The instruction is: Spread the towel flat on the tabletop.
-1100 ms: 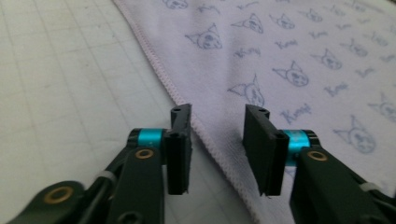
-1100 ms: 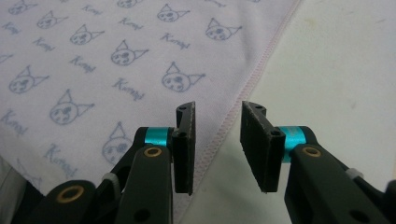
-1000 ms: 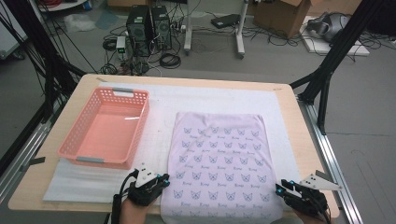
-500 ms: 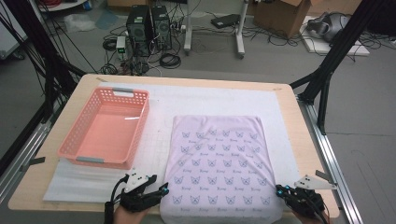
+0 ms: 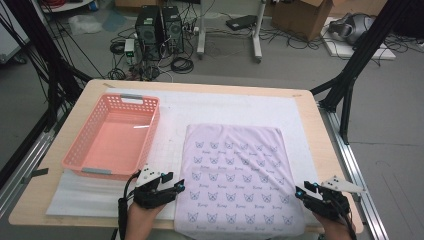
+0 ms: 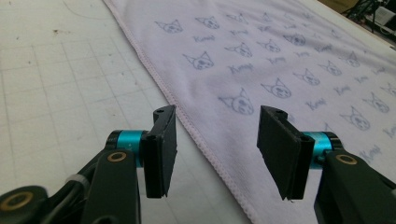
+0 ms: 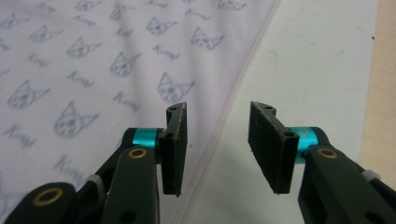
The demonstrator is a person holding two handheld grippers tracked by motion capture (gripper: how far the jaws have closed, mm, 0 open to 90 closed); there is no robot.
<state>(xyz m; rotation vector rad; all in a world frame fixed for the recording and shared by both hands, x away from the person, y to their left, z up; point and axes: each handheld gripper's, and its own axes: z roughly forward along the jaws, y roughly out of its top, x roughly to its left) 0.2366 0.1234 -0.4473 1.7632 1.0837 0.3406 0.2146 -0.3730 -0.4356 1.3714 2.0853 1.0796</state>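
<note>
Cat-print cloth point(image 5: 234, 180) spread flat on white mat point(image 5: 225, 107), right of centre, near hem overhanging near table edge. Left gripper point(image 5: 176, 188) at cloth's near-left hem, jaws just opened and standing apart, hem line running between pads point(image 6: 161, 151), nothing clamped. Right gripper point(image 5: 301, 189) at near-right hem, jaws likewise just opened, apart, empty. Advised: lower both evenly, straddle hem, close squarely on single layer before lifting. Pink basket point(image 5: 114, 137) empty, far left.
</note>
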